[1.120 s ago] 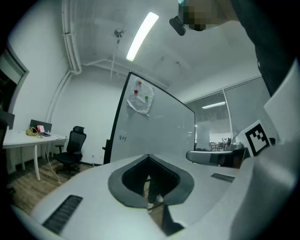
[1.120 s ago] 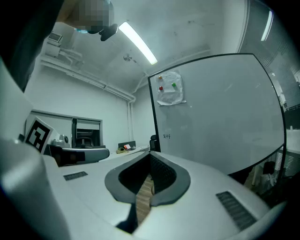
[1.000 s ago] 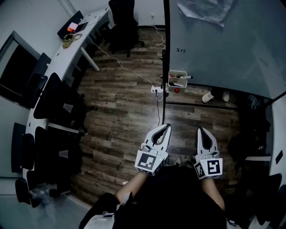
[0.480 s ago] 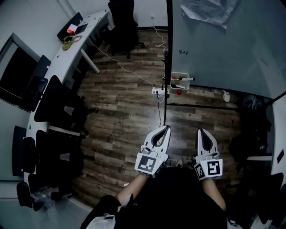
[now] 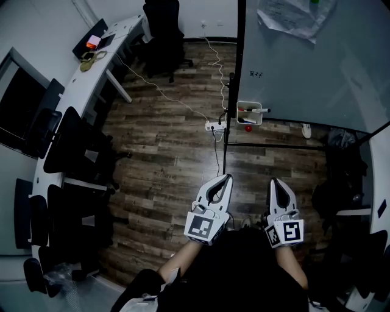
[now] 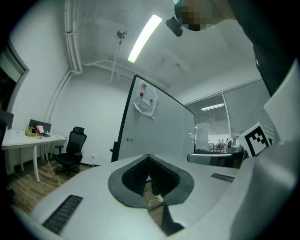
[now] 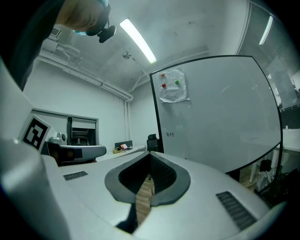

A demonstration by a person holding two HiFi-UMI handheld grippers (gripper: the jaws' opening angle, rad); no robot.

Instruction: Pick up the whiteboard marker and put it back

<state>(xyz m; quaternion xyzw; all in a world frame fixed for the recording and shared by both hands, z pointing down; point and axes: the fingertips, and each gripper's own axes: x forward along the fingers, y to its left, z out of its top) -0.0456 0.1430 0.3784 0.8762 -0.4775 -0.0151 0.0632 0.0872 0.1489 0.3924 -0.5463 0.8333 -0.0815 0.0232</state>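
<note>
The whiteboard stands ahead. The left gripper and right gripper are both closed on nothing. The tray at the board's lower corner holds the marker. It lies crosswise, well ahead, and neither gripper is clearly nearer.

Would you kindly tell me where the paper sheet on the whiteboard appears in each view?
Head view: paper sheet at the top right.
Left gripper view: paper sheet upper centre.
Right gripper view: paper sheet upper centre-right.
Shared landmark: small writing near the whiteboard's dark edge.
</note>
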